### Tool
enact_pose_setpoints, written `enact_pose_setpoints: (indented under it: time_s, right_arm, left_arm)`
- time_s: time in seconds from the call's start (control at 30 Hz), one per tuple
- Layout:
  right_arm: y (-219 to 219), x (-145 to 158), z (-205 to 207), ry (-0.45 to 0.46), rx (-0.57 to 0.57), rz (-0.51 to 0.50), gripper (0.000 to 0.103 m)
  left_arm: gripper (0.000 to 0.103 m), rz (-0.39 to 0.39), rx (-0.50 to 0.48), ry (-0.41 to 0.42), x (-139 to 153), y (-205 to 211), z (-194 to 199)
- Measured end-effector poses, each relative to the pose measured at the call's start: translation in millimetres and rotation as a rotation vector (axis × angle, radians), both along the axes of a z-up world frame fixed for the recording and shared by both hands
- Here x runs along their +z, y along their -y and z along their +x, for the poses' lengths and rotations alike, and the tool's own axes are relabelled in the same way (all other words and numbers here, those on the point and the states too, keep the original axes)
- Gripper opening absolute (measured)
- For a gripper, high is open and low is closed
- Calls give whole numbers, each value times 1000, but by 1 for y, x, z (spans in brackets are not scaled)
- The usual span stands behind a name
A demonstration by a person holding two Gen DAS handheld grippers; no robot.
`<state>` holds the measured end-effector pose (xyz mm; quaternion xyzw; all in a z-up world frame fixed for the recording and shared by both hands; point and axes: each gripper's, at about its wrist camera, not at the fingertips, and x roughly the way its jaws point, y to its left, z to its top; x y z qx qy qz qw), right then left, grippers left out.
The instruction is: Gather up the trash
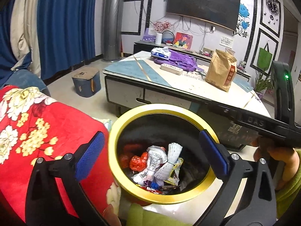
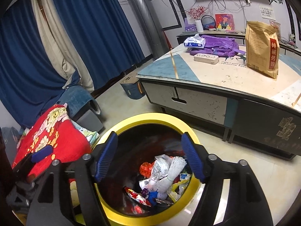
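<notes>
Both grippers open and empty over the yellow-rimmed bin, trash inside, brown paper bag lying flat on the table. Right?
One thing is wrong: the brown paper bag stands upright on the table, as the right wrist view shows. The rest holds: left gripper and right gripper open and empty over the yellow-rimmed bin, trash inside.

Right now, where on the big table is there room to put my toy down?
The near part of the table, in front of the brown paper bag and the white case, is bare. The far end is crowded: purple backpack with a tissue pack on it.
</notes>
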<state>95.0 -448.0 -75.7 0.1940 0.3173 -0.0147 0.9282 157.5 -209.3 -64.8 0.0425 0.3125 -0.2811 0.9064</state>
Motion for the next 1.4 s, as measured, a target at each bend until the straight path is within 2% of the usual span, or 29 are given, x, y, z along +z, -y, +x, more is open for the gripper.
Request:
enact_pose_setpoints:
  time_s: [0.23, 0.4, 0.77, 1.07, 1.2, 1.4]
  right_arm:
    - [-10, 12, -17, 17, 23, -24, 88]
    - [-32, 22, -23, 36, 80, -41, 96]
    - [-109, 39, -32, 71, 223, -123, 97]
    - [-163, 46, -44, 134, 248, -170, 97]
    - [-178, 53, -58, 224, 234, -170, 97]
    - [-195, 59, -85, 361, 176, -236, 97]
  left_arm:
    - [92, -9, 49, 2, 12, -20, -4]
    - [92, -18, 110, 4, 17, -46, -12]
    - [92, -1, 244, 39, 31, -107, -36]
    - [92, 14, 320, 103, 44, -150, -65]
    - [92, 9, 355, 145, 48, -167, -80]
    - [92, -11, 409, 214, 48, -188, -100]
